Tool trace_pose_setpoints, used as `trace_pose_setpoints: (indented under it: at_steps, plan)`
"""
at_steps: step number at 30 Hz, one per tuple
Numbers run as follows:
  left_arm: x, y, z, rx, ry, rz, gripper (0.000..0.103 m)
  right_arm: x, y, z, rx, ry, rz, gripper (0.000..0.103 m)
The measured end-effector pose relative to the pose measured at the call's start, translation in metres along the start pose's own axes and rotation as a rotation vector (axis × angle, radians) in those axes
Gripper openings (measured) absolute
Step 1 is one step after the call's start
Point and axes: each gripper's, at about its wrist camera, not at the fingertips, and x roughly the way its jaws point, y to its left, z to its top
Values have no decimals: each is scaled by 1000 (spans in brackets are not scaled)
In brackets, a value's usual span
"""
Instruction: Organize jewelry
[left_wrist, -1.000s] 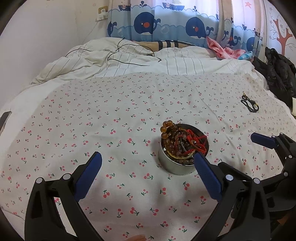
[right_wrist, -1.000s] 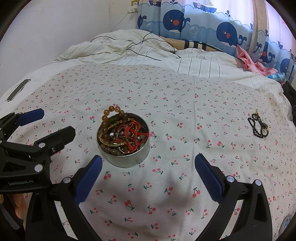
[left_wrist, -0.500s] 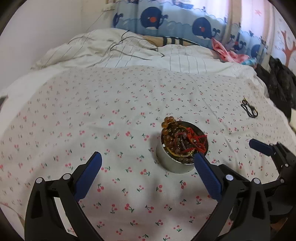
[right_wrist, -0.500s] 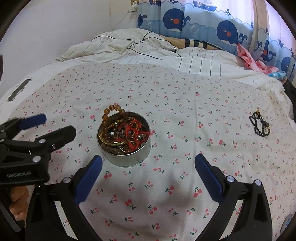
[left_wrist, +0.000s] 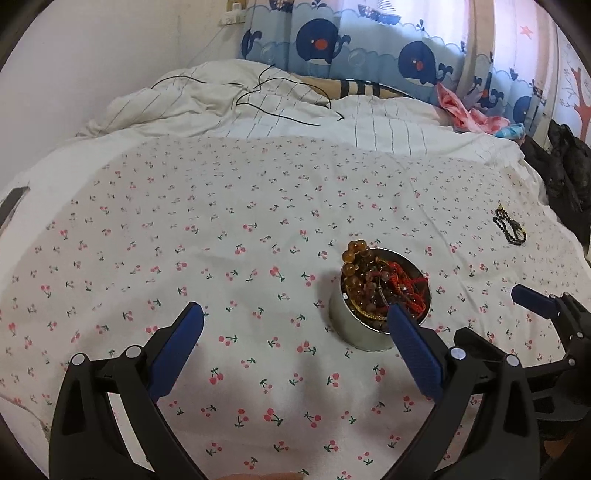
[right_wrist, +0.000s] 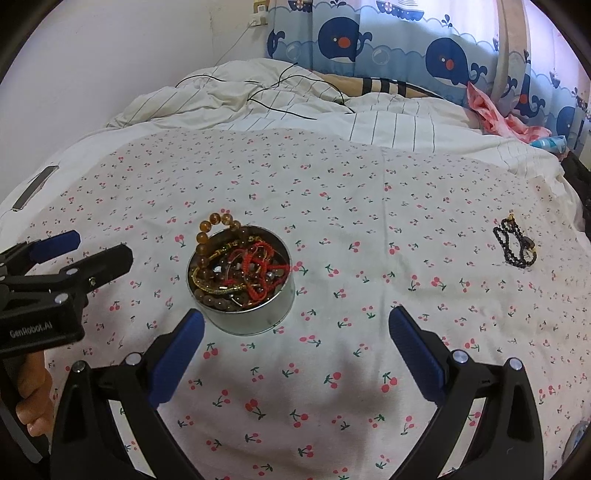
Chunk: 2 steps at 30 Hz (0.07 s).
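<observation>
Metal tin (left_wrist: 364, 332) of beaded bracelets sits on cherry-print bedsheet (left_wrist: 221, 258), partly behind left hand-held gripper (left_wrist: 295, 345), which gapes wide, holding nothing. Right-wrist view: right hand-held gripper (right_wrist: 295, 345) wide open, empty; tin near its left finger; black bracelet (right_wrist: 514, 248) lies well apart, right.

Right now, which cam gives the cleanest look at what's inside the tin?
Right wrist. It looks down into the tin, rim unobstructed, showing red cord, amber beads and a gold chain. In the left wrist view the tin sits lower and more side-on, with the left gripper's right finger overlapping its near rim.
</observation>
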Motion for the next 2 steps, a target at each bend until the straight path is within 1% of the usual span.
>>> trace_pose_setpoints:
  at_steps: [2]
  plan:
    - [-1,-2,-1,11,-9,10,96,0,0,0,1,-2,1,96]
